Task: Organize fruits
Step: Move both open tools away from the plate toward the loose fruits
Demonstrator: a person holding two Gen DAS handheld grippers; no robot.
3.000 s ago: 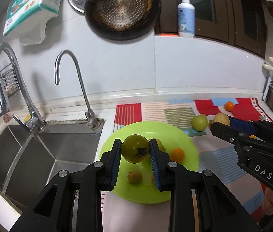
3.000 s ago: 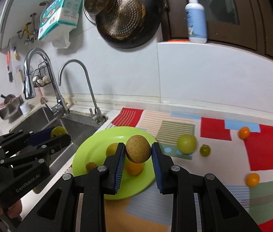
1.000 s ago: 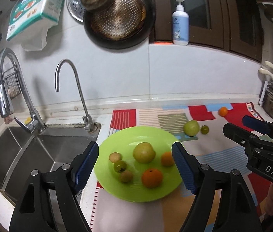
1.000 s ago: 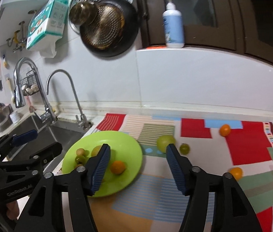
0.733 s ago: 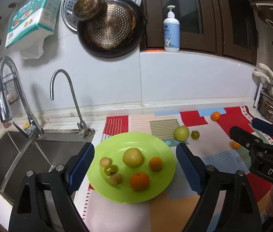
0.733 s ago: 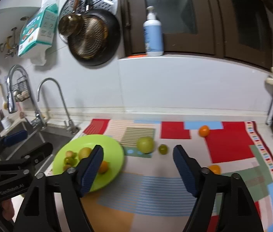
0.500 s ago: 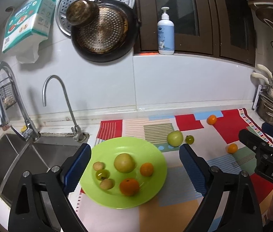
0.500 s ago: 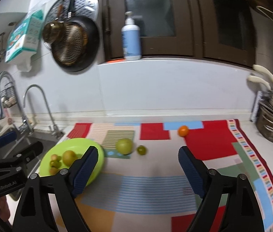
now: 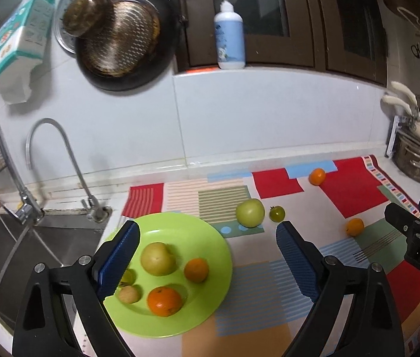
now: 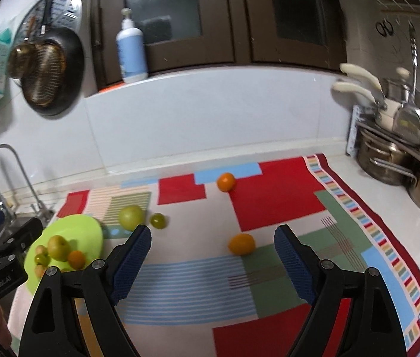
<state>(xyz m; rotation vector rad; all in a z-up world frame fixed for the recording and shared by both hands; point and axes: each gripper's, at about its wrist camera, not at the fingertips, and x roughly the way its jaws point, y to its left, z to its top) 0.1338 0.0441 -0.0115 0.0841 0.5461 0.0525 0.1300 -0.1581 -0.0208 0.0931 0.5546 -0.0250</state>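
Note:
A green plate (image 9: 210, 238) (image 10: 91, 232) lies on the patterned mat beside the sink and holds several fruits, among them a yellow-green apple (image 9: 158, 258) and an orange (image 9: 164, 300). On the mat lie a green apple (image 9: 250, 212) (image 10: 131, 216), a small green tomato (image 9: 277, 213) (image 10: 158, 220) and two oranges, one near (image 9: 355, 226) (image 10: 241, 244) and one far (image 9: 317, 176) (image 10: 226, 182). My left gripper (image 9: 207, 255) is open and empty above the plate. My right gripper (image 10: 213, 255) is open and empty above the mat, near the nearer orange.
A steel sink (image 9: 16, 253) with two taps lies left of the plate. Steel pots (image 10: 388, 160) and a utensil rack stand at the right end of the counter. A pan (image 9: 120, 44) and a soap bottle (image 9: 230, 32) are on the back wall.
Both grippers let go of their fruits onto the plate, opened wide and drew back. The right gripper swung to the right, toward the oranges on the mat.

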